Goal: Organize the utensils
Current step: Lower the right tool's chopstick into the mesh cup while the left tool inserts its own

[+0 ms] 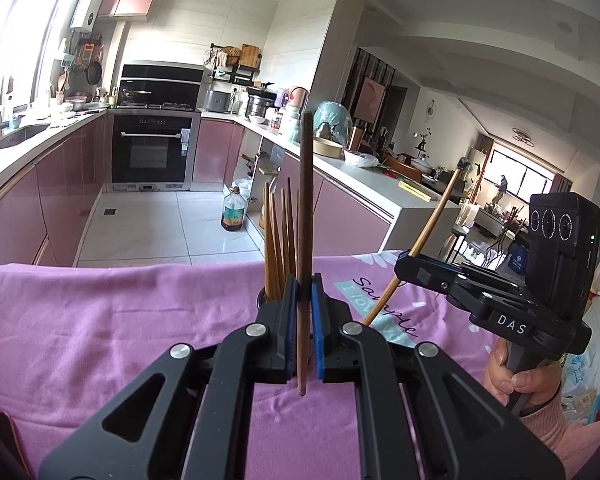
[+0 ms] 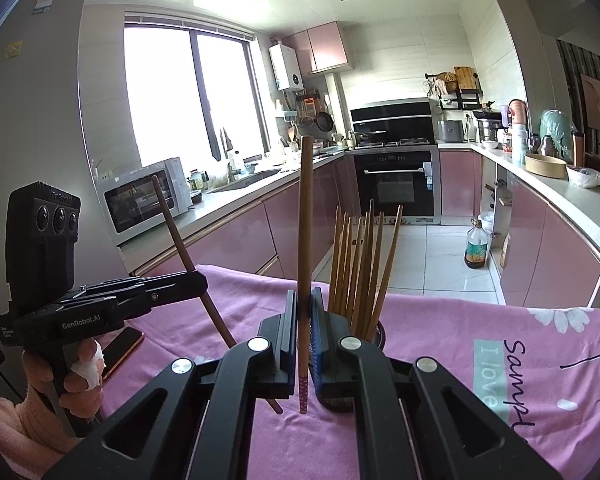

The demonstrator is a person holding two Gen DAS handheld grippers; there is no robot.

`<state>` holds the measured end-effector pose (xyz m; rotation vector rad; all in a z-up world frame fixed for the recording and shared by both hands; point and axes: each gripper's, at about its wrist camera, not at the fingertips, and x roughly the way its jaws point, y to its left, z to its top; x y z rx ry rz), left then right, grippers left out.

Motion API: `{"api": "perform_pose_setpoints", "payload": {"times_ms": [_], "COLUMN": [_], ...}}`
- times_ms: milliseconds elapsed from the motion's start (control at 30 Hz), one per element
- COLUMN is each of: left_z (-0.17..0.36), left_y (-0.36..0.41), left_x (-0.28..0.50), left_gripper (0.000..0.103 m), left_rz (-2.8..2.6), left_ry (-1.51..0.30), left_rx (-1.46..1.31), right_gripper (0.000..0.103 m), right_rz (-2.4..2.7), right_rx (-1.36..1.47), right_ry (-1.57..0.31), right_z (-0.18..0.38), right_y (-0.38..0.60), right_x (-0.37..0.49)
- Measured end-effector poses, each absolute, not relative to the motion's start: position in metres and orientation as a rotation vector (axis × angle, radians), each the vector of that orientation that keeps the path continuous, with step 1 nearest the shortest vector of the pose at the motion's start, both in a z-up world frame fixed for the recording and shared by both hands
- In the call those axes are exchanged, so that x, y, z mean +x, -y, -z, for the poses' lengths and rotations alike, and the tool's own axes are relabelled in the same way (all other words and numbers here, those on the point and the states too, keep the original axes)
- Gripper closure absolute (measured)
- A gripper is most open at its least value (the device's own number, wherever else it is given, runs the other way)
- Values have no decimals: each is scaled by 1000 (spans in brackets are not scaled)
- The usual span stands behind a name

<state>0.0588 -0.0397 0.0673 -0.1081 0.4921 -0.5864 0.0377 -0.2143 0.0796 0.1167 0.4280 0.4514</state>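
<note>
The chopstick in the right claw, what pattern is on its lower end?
Pink with small white dots on the chopstick; the right wrist view shows it best.

Your chopstick holder at lower centre of the left wrist view is almost fully hidden behind the left gripper; only a dark sliver shows. In the right wrist view the holder's rim peeks past the right gripper, body mostly covered. Your phone at lower left is partly blocked by the other gripper. Cloth lettering is cut off by the gripper at lower right. Far stovetop items are too small to tell.
</note>
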Motion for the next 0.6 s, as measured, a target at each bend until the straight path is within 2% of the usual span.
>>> {"api": "perform_pose_setpoints", "payload": {"times_ms": [600], "left_z": [-92], "left_y": [51], "left_x": [59], "left_gripper": [95], "left_rz": [601], "left_ry": [-427], "left_rx": [-84], "right_gripper": [98], "right_rz": [-449], "right_rx": [101], "right_ry": [-382], "right_z": [-93], "right_y": [216], "right_x": [38]}}
